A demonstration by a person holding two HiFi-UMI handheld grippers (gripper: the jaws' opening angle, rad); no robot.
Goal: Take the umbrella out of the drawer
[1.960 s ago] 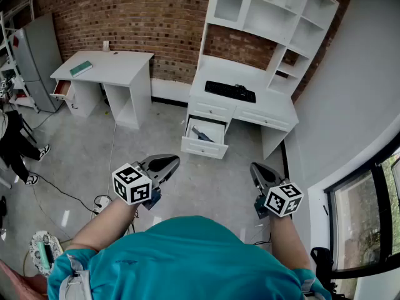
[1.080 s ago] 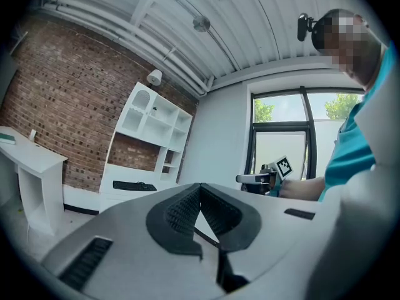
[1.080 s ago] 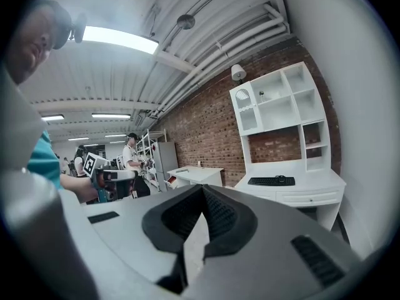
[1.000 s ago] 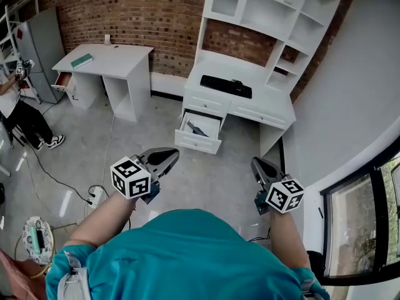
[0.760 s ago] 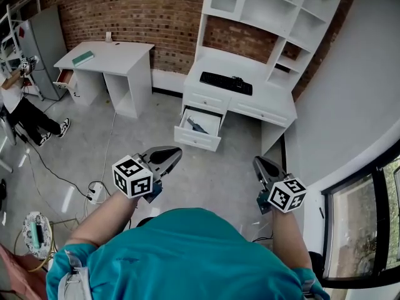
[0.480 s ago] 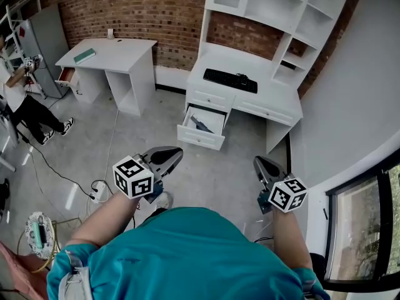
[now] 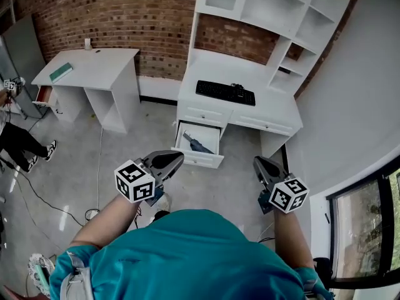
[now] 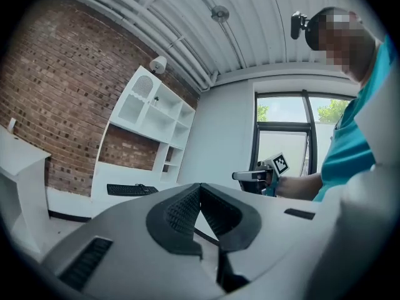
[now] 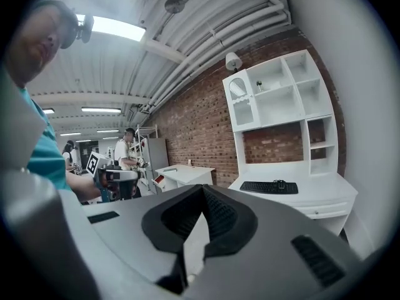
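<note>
Since a second ago I have come closer: white desk [image 7: 275, 114] and open drawer [image 7: 201, 160] now sit nearer below me in head view. Umbrella [image 7: 196, 144] lies slanted inside drawer, untouched. Left gripper [image 7: 177, 158]: jaws pressed together, nothing between. Right gripper [image 7: 257, 163]: same, empty. Both well apart from drawer. I judge approach not finished; jaws must spread before grasp.

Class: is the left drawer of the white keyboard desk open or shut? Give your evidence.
Open: the drawer juts out from the desk, and the dark umbrella shows inside.
</note>
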